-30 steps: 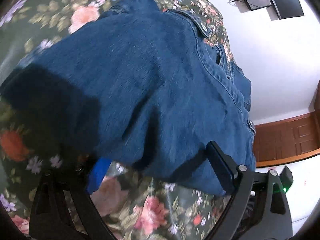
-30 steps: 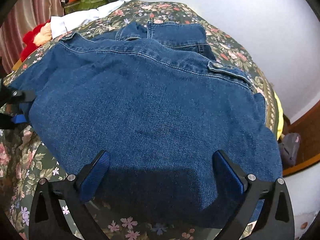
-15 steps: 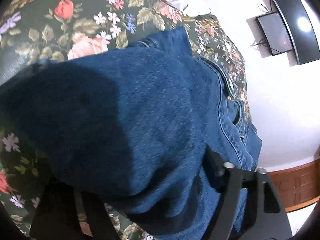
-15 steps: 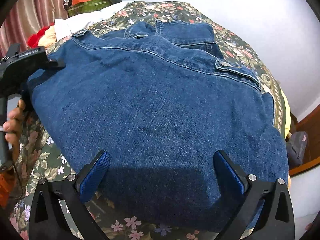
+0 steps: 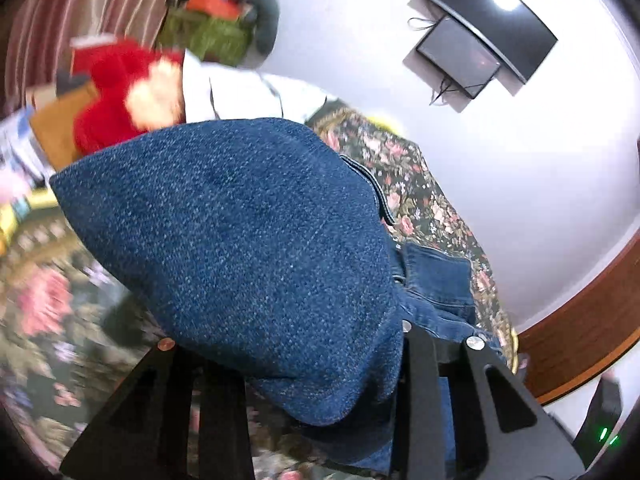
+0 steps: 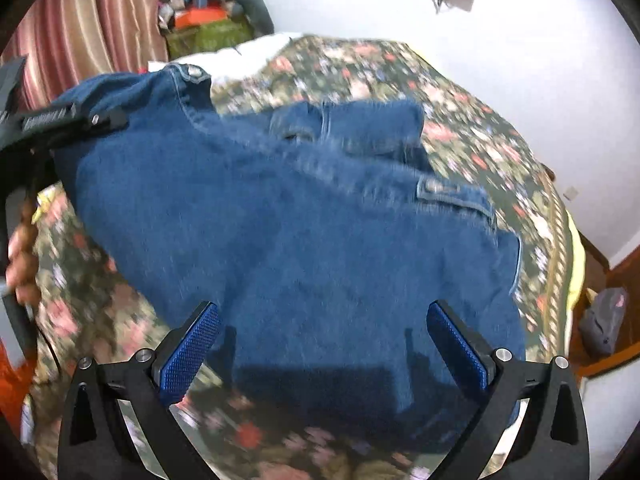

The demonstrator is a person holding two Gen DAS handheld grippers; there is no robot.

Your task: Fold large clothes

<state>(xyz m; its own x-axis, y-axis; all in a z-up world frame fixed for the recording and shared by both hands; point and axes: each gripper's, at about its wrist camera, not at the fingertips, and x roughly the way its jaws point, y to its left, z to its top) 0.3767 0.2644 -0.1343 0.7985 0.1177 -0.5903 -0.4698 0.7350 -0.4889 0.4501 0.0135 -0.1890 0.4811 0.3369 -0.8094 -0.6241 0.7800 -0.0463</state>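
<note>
A large blue denim jacket (image 6: 320, 240) lies on the floral bedspread (image 6: 460, 128). My left gripper (image 5: 288, 360) is shut on the jacket's left edge and holds that side lifted; denim (image 5: 248, 248) bulges over the fingers and fills the left wrist view. In the right wrist view the left gripper (image 6: 60, 120) shows at the far left, held by a hand, with the jacket's corner raised. My right gripper (image 6: 324, 344) is open and empty, its blue pads (image 6: 188, 352) spread just above the jacket's near hem.
A red plush toy (image 5: 116, 92), white cloth (image 5: 240, 92) and clutter sit at the bed's far side by striped curtains (image 6: 92, 28). A wall screen (image 5: 480, 40) hangs above. A grey bag (image 6: 604, 320) and wooden trim (image 5: 580, 320) are at the right.
My left gripper has lifted the jacket's left edge up off the bed and tilted upward. The right gripper stays open over the near hem.
</note>
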